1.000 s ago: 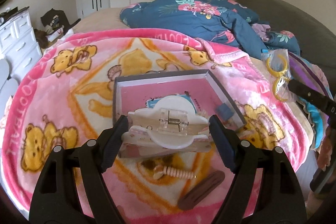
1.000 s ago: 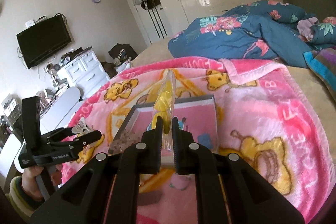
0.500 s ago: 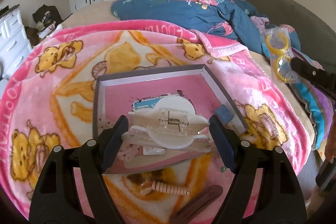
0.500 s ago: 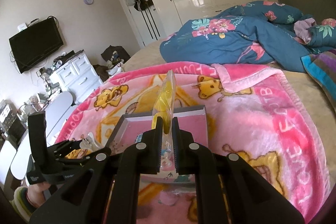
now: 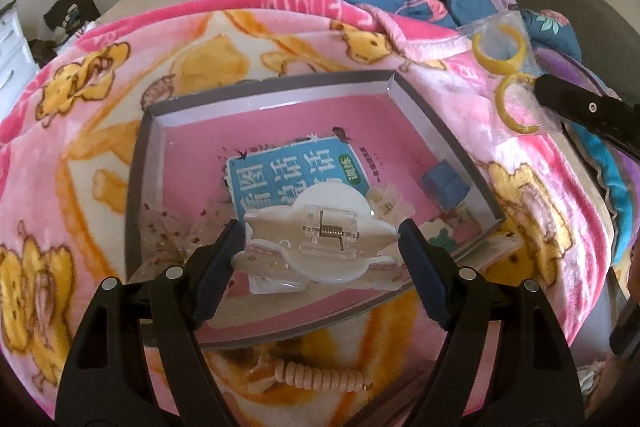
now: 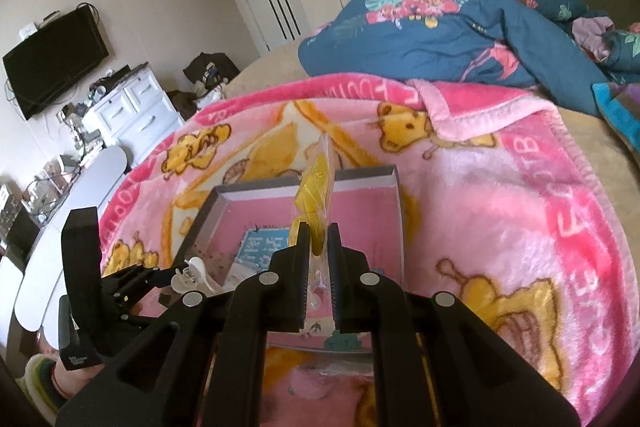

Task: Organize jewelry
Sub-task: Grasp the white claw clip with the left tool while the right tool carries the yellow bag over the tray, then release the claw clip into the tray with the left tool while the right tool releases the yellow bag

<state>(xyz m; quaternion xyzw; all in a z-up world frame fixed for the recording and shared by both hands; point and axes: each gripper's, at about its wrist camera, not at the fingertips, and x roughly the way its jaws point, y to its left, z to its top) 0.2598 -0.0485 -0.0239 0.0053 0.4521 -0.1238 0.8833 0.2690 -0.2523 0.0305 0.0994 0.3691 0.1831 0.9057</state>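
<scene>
The left gripper (image 5: pixel 320 247) has its fingers (image 5: pixel 218 267) clenched on the two ends of a white plastic claw hair clip with a clear spring hinge (image 5: pixel 320 247), held just above the near part of the shallow grey-rimmed, pink-floored box (image 5: pixel 276 91) on the bed. The clip looks light, stiff and smooth, so the end-to-end hold seems sound, though hard squeezing could likely crack it. The right gripper (image 6: pixel 319 247) grasps a limp clear plastic bag of yellow rings (image 6: pixel 316 183) by its lower edge above the box; it probably weighs little and may slip.

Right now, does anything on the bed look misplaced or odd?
Yes: a pink spiral hair tie still lies on the blanket outside the box. Otherwise each gripper simply holds an item.
</scene>
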